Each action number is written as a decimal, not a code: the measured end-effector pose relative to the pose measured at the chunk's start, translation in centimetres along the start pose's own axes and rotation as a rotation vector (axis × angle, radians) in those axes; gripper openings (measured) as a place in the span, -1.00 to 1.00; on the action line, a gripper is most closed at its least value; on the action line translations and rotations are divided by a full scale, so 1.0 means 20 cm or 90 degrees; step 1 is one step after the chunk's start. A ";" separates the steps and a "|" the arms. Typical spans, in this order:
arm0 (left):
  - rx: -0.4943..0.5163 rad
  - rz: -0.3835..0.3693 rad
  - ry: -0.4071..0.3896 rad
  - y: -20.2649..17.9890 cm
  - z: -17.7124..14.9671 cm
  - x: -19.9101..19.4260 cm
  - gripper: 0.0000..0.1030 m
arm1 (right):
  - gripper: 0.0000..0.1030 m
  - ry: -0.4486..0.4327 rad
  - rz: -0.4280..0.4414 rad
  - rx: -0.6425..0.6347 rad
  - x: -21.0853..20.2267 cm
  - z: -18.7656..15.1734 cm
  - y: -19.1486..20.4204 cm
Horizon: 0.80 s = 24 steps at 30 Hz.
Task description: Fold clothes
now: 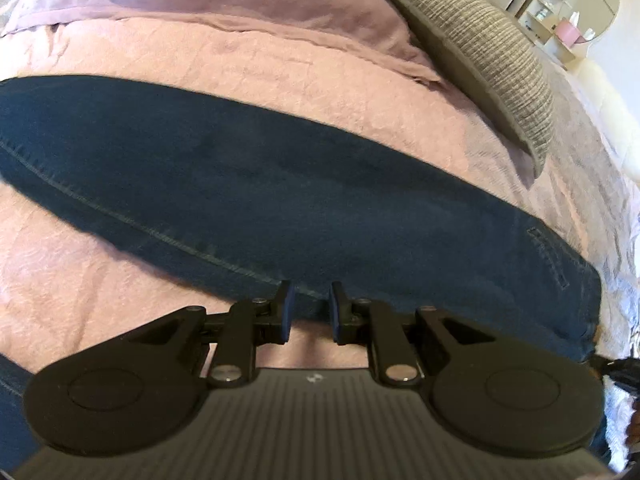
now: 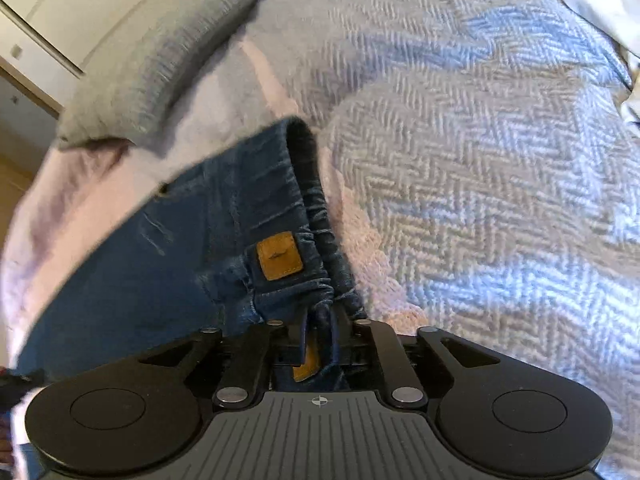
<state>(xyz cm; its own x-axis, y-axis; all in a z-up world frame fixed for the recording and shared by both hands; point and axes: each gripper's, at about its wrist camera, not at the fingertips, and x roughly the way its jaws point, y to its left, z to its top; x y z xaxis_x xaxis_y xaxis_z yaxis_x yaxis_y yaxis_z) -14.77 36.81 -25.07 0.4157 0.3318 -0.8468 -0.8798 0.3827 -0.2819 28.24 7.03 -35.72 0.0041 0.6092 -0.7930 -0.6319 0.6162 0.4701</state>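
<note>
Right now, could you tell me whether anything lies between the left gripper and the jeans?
Nothing visible does. The left gripper is open just above the near seam of the jeans, with only pink bedspread beneath.

A bed with a pink cover point(image 1: 280, 60), a grey herringbone blanket point(image 2: 460, 140) and a ribbed grey pillow point(image 1: 480, 52) fills the room — beyond it, pale wardrobe doors point(image 2: 60, 12) and a round mirror point(image 1: 592, 8) on a shelf.
</note>
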 end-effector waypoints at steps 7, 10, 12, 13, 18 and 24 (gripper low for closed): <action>-0.013 -0.013 -0.004 0.02 -0.03 -0.02 -0.75 | -0.52 -0.033 0.074 0.003 -0.01 0.13 -0.03; -0.008 -0.014 -0.015 0.02 -0.02 -0.05 -0.75 | -0.27 -0.054 0.116 0.018 0.02 0.21 -0.03; -0.011 -0.009 -0.022 0.03 0.00 -0.07 -0.75 | 0.04 -0.061 0.122 0.020 0.07 0.28 -0.02; -0.014 -0.007 -0.026 0.04 0.00 -0.08 -0.75 | 0.04 -0.060 0.117 0.018 0.08 0.32 -0.02; -0.024 0.003 -0.035 0.06 0.02 -0.10 -0.75 | -0.47 -0.025 0.133 -0.011 0.22 0.45 0.00; -0.025 0.008 -0.026 0.05 0.00 -0.07 -0.75 | -0.99 -0.075 0.079 -0.108 0.17 0.46 0.08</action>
<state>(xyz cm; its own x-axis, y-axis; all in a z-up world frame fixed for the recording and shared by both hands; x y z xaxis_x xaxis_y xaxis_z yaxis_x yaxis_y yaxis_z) -16.29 36.73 -24.14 0.4123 0.3720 -0.8316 -0.8933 0.3444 -0.2888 34.34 14.64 -34.12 0.0032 0.7350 -0.6781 -0.7540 0.4471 0.4812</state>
